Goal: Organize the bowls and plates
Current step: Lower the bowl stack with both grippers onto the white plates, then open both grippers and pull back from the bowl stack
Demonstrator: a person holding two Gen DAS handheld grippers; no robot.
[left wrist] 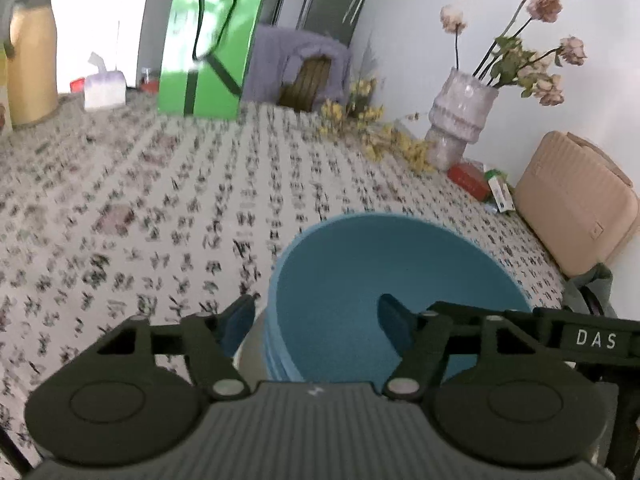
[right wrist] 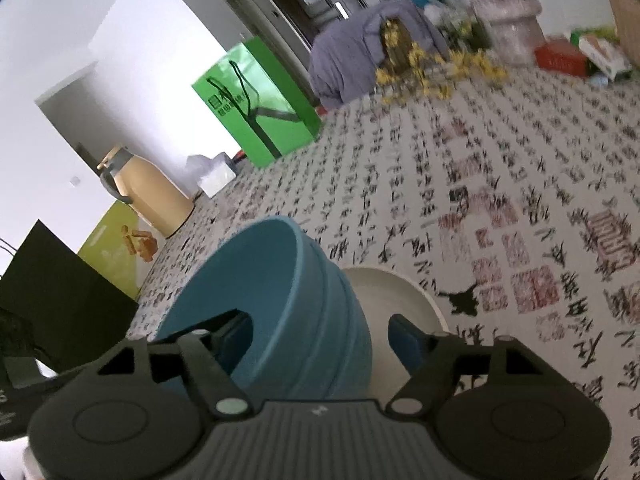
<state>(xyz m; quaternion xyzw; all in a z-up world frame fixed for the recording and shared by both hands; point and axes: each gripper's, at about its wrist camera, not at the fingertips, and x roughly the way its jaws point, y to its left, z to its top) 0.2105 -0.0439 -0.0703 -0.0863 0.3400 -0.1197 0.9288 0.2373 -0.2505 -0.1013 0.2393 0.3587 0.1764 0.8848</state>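
While straddled by hand-held grippers (left wrist: 316,320), bowl (left wrist: 384,276) stands.

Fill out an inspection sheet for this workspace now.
Surface: table under a cloth printed with calligraphy.
Job's things: blue bowl sitting on a white plate.
Clutter: green bag, kettle, tissue box, vase, yellow flowers, small boxes.
Grippers: left gripper and right gripper each straddle the bowl wall, jaws open.
Cables: nothing seen.
Surroundings: draped chair, white wall.
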